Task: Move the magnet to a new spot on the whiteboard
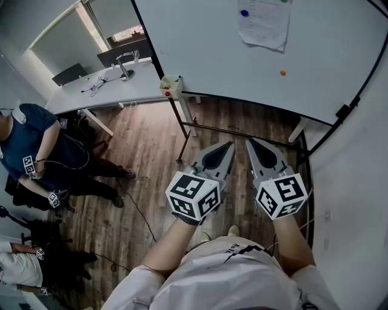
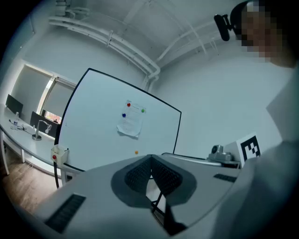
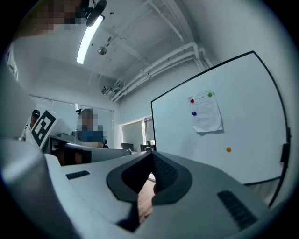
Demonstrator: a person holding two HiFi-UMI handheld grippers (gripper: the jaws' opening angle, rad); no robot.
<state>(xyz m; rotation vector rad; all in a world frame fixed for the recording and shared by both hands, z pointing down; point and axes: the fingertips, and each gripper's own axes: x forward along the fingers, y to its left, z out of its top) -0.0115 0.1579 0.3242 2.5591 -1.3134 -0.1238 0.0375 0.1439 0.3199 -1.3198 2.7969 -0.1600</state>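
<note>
Orange magnet point(image 1: 282, 72): small round button stuck alone on the bare whiteboard point(image 1: 206, 54), below and slightly right of a sheet of paper point(image 1: 264, 24) pinned by a blue magnet point(image 1: 244, 13) and, in the gripper views, a red magnet point(image 3: 192, 100) and a green magnet point(image 3: 210, 94). Taken here as the likeliest piece to move, being free of the paper. Judged light, rigid and not fragile, but small and smooth-sided, so liable to slip from the pads; held on by its own pull, hence probably easier to tilt or slide off than to draw straight out. Best pinched across the rim from two opposite sides, close to the board face. Left hand-held gripper point(image 1: 229, 145) and right hand-held gripper point(image 1: 250, 142): low, side by side in front of the body, well apart from the board, tips pointing towards it; jaws of each pressed together with nothing between. To be spread before any approach. Further out: small box point(image 1: 171, 86) with a red button at the board's lower left edge, white desk point(image 1: 103, 85) beyond, wooden floor point(image 1: 151, 139) below.
</note>
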